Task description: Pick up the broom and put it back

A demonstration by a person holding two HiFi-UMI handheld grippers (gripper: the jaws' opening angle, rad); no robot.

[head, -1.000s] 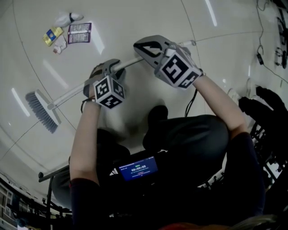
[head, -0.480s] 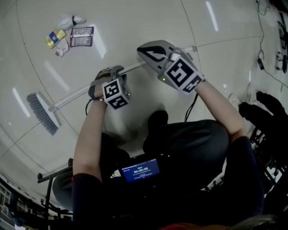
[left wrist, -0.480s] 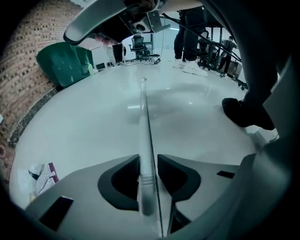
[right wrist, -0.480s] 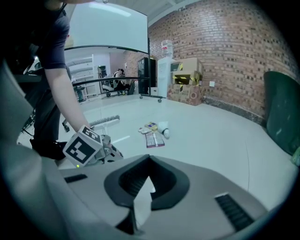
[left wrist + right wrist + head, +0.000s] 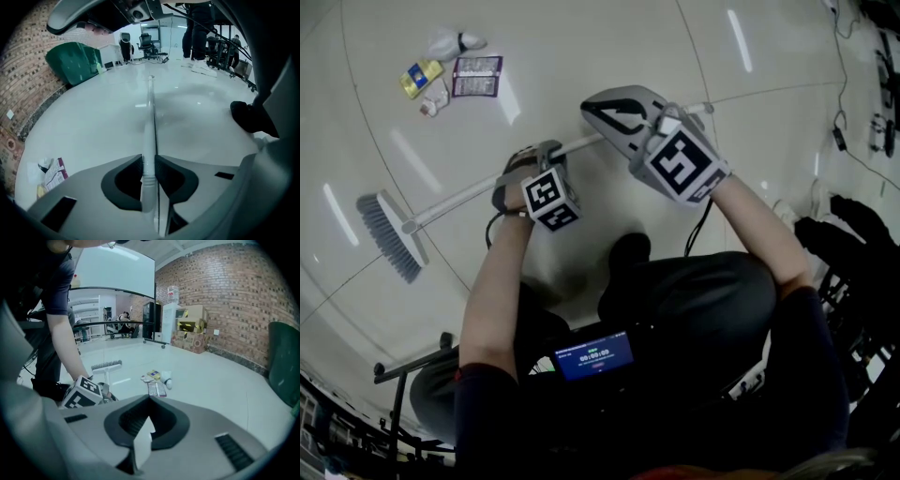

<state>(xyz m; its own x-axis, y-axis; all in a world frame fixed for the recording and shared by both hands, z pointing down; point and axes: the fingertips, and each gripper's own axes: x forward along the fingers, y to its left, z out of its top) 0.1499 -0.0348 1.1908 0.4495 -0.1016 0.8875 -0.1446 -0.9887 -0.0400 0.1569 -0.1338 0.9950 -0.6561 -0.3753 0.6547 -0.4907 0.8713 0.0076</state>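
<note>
A broom with a grey bristle head (image 5: 389, 234) and a long white handle (image 5: 459, 197) slants across the pale floor. My left gripper (image 5: 530, 167) sits on the middle of the handle. Its jaws have just been closing, and in the left gripper view the pads (image 5: 135, 164) press on the handle (image 5: 150, 117) from both sides. My right gripper (image 5: 614, 111) is shut on the upper part of the handle, short of its tip (image 5: 703, 107). In the right gripper view a white stub of handle (image 5: 142, 446) shows between the shut right gripper (image 5: 149, 404) jaws, with the broom head (image 5: 107, 365) beyond.
Small packets and a white bottle (image 5: 450, 70) lie on the floor beyond the broom. A dark shoe (image 5: 628, 248) stands just below the handle. A green bin (image 5: 75, 61) sits by the brick wall. A metal stand (image 5: 403, 366) is at the lower left, and cables (image 5: 844, 122) at the right.
The left gripper's jaws have closed onto the handle, and that hand has shifted a little right along it. The right gripper has shifted slightly. The broom head stays in place.
</note>
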